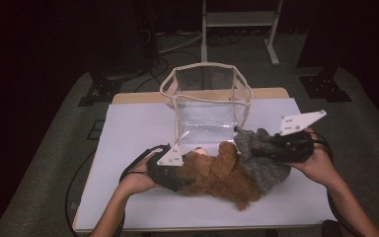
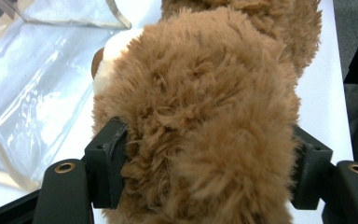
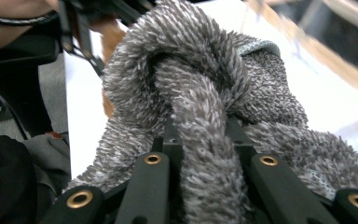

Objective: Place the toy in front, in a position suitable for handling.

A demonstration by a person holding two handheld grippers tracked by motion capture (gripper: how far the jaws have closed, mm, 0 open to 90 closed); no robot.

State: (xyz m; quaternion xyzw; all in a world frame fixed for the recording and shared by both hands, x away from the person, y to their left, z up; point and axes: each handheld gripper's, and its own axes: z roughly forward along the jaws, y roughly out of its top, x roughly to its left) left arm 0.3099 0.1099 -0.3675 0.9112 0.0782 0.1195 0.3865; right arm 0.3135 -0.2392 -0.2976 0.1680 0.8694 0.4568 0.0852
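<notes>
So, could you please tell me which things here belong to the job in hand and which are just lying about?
In the job:
- brown teddy, clamped in the left gripper
- grey scarf, a fold pinched in the right gripper
- clear bag, standing open behind them

Just about:
- white frame on the floor beyond the table
- floor cables

Clamped on a brown plush toy (image 2: 205,116) by the left hand-held gripper (image 2: 207,172), black jaws pressed into shaggy fur at both sides. White muzzle patch (image 2: 114,51) at the toy's upper left edge. Behind it at the left, a clear plastic bag (image 2: 32,88) with beige trim, lying crinkled on the white tabletop (image 2: 328,98). More brown fur toward the top, past the gripped part.
</notes>
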